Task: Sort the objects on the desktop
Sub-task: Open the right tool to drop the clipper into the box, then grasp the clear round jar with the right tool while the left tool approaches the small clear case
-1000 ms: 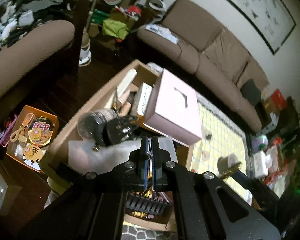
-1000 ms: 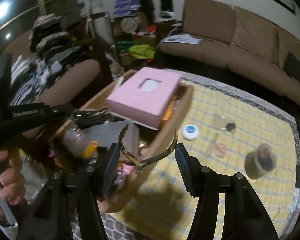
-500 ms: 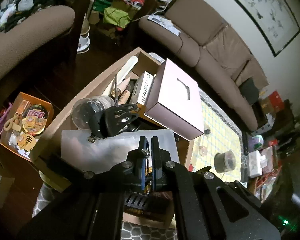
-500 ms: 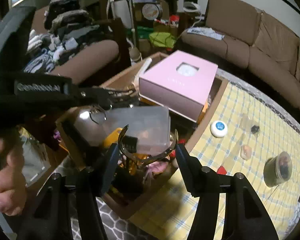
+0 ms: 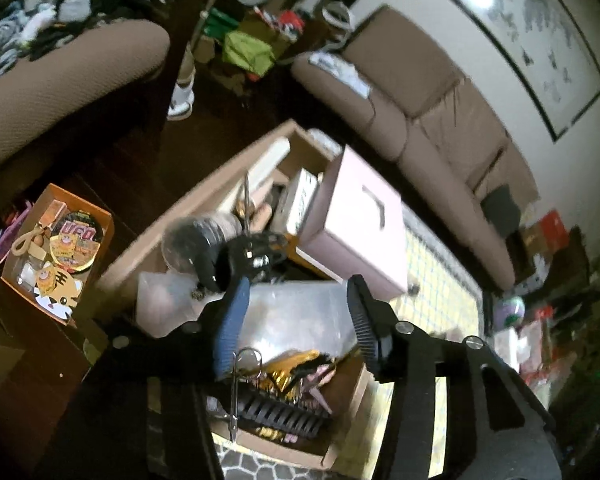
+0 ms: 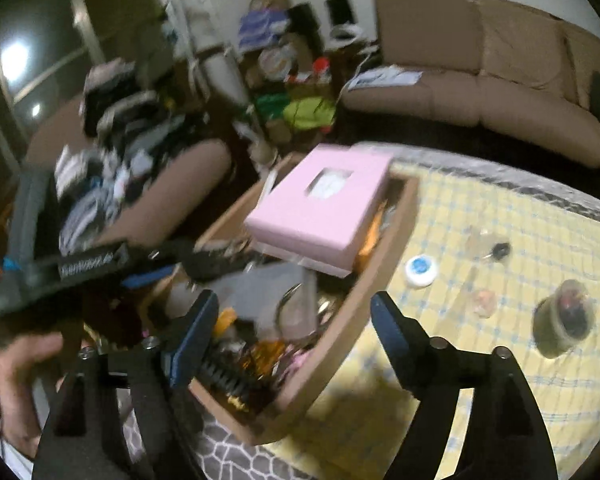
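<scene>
Now both claws opening w/ nothing clamped, over cardboard box (image 6: 364, 312) crammed w/ pink box (image 6: 320, 204) & clutter.

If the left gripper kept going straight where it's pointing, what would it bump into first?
Probably the clear plastic box lying in the cardboard box. The left gripper points down at it, jaws opening with nothing between them. Depth is hard to judge here.
</scene>
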The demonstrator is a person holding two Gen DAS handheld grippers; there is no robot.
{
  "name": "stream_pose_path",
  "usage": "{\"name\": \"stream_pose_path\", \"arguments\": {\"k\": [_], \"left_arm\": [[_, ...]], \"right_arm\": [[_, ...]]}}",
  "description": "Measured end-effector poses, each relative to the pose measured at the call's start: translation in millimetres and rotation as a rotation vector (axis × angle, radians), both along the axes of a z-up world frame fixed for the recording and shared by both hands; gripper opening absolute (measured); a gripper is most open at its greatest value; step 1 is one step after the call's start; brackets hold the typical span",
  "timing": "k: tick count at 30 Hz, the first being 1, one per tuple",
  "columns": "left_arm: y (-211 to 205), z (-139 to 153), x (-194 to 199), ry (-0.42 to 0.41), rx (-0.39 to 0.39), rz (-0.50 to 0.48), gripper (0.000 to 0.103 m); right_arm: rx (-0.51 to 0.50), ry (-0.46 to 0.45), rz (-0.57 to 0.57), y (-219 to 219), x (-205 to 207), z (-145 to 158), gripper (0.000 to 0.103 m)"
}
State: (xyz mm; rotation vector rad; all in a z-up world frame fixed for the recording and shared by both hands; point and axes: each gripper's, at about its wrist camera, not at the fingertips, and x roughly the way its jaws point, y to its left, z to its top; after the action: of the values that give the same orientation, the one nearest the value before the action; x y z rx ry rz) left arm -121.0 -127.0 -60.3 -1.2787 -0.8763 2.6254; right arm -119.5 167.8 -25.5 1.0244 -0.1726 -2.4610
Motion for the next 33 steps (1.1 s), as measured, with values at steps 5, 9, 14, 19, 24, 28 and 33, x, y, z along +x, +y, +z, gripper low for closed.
{"name": "stream_pose_path", "arguments": {"k": [5,9,14,19,24,28,33], "left_arm": [[-11.7,14.8,13.0,0.104,0.042,0.079,0.07],[2.8,21.4,13.5,0.165,0.147,-0.018,0.083],[56.4,25.3,11.2,0.159,0.112,-0.197,0.09],[106.2,18.9,8.0,0.071,-0.219,-0.182,0.091],[105.4,6.6,3.9,0.007,-0.099,-0.183,0.091],[109.1,2.6,2.8,-0.013,-0.075,-0.192,0.091],[121.6,-0.6,1.2,-0.023,-0.102,-0.216,0.091]], "right_arm": [[-0.123,0.029,-0.204,85.1,-3.6,15.5,0.09],[-0.332,0.017,-0.296,154.3,-0.3,15.5,0.093],[-0.192,-0.012,-0.464,194.0,0.0,5.8,0.103],[-0.176,-0.105,-0.509,204.3,-15.3,-12.6,0.103],[0.101,-0.165,-0.588,207.1,-39.9,-42.1,0.103],[0.257,-0.278,-0.605,209.6,-59.7,-82.4,0.103],[0.339,-0.312,-0.512,193.8,-84.8,-122.2,0.103]]}}
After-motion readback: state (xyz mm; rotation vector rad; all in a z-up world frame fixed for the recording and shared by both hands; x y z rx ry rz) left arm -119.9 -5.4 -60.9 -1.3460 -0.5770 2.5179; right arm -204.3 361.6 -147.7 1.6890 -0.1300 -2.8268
